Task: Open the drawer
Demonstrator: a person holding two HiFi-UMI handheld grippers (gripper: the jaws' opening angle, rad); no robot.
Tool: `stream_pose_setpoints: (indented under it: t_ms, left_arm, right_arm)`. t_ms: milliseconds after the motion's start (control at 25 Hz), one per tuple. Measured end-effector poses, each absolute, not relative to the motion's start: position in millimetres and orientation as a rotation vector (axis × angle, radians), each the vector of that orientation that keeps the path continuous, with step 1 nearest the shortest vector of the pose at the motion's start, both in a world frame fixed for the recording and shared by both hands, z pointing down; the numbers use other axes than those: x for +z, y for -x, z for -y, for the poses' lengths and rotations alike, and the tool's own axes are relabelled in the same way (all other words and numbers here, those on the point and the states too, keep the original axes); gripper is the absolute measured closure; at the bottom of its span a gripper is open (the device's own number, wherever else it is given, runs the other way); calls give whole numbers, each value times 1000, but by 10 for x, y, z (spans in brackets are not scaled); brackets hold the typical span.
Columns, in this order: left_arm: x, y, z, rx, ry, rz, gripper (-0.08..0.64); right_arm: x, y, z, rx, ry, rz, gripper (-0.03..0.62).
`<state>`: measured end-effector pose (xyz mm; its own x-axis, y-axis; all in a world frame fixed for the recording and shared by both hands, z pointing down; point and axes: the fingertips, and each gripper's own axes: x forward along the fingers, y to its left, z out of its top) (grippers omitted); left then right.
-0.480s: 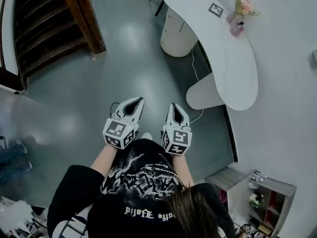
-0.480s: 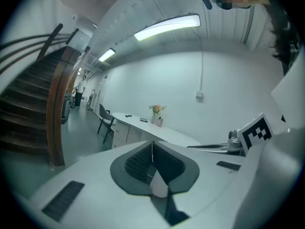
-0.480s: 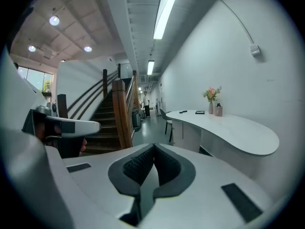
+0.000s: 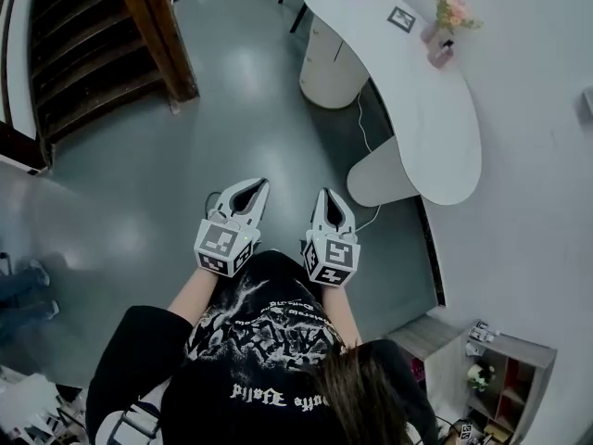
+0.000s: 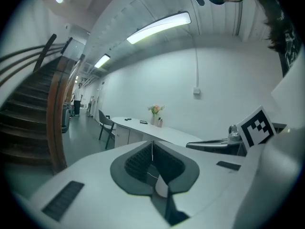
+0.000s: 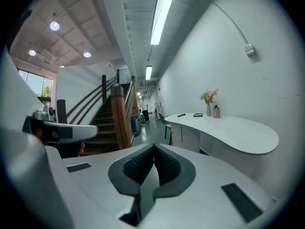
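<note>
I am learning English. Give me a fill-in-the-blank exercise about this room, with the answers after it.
1. The fingers of the left gripper are ___, with nothing between them.
2. In the head view, the dark wooden staircase is on the ___ side.
3. The vase of pink flowers stands on the white curved desk, to the ___ of the right gripper.
Missing words: shut; left; right.

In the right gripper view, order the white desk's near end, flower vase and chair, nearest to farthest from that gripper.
1. White desk's near end, close at right.
2. Flower vase, farther along the desktop.
3. Chair, past the desk's far end.
</note>
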<state>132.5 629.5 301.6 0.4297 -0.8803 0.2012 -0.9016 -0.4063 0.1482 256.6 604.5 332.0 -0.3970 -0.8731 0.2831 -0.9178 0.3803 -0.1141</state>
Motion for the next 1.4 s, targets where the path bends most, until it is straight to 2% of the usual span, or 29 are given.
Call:
stream_pose_setpoints:
  t_ms: [520,1400]
  left_arm:
    - [3133,-1038,-5951,166,-2466,1480,535]
    - [3084,97,-4025,189,-2543,1274,535]
  right_arm:
    - [3395,-2273,-5821,449,-1649,2422,565]
    - [3330,-1226,-4201,484,-1776,2293,565]
